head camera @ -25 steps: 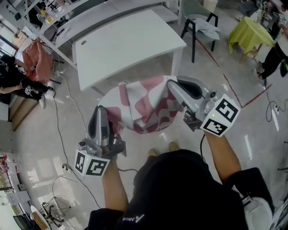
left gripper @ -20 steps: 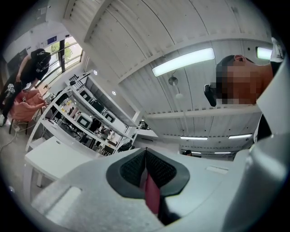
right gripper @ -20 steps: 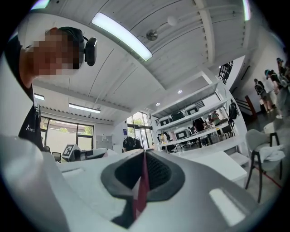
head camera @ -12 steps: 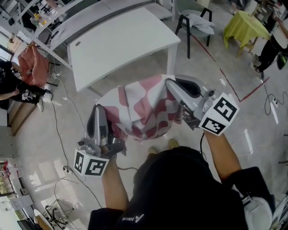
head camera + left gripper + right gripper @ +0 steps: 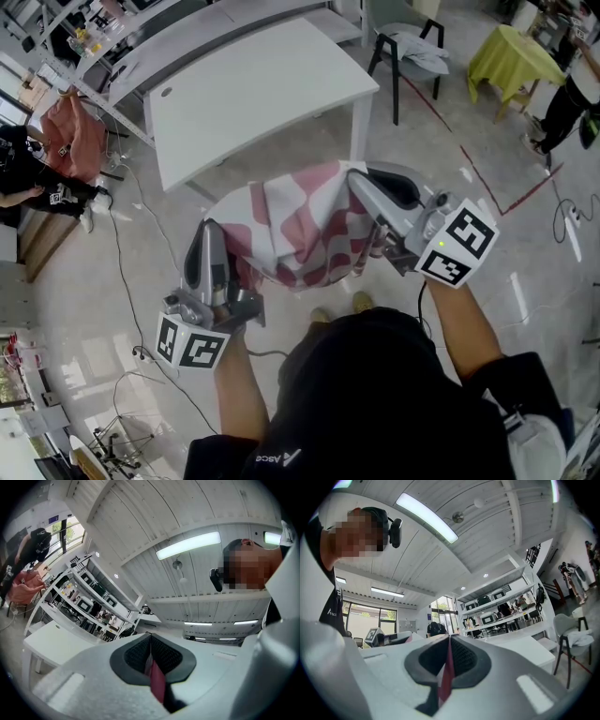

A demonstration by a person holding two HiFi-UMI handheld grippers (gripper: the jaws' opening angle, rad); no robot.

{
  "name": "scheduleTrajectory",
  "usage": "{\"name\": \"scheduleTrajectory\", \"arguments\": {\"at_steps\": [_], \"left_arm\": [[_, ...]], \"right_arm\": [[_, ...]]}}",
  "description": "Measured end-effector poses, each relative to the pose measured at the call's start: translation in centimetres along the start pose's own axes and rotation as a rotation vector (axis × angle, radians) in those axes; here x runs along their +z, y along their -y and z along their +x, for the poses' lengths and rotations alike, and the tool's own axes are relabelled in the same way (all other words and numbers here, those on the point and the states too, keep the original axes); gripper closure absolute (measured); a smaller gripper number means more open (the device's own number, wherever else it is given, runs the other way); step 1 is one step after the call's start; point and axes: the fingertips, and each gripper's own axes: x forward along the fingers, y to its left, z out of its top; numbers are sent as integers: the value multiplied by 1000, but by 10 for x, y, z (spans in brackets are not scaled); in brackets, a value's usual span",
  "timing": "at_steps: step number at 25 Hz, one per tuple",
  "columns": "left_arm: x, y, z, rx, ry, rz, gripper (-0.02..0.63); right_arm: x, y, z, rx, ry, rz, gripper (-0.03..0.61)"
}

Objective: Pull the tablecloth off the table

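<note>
The red-and-white checked tablecloth [image 5: 300,230] hangs bunched in the air between my two grippers, clear of the bare white table [image 5: 253,89] behind it. My left gripper [image 5: 213,232] is shut on the tablecloth's left edge; in the left gripper view a red strip of cloth [image 5: 157,681] sticks out from between the closed pads. My right gripper [image 5: 358,180] is shut on the right edge, and the right gripper view shows a red strip of the tablecloth [image 5: 446,674] pinched between its pads. Both grippers point upward toward the ceiling.
A grey chair [image 5: 408,47] stands right of the table, and a small table under a yellow cloth [image 5: 511,56] stands further right. Cables [image 5: 127,281] trail over the floor at left. A person [image 5: 28,178] sits at the far left. Shelving lines the back.
The cloth and both grippers have stayed almost where they were; the view has shifted slightly, and the grip on the cloth is unchanged.
</note>
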Motion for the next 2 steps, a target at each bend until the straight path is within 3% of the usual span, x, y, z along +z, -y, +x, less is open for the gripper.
{"name": "scheduleTrajectory", "arguments": {"at_steps": [2], "left_arm": [[2, 1, 2, -1, 1, 2, 600]], "right_arm": [[2, 0, 1, 2, 1, 0, 575]]}}
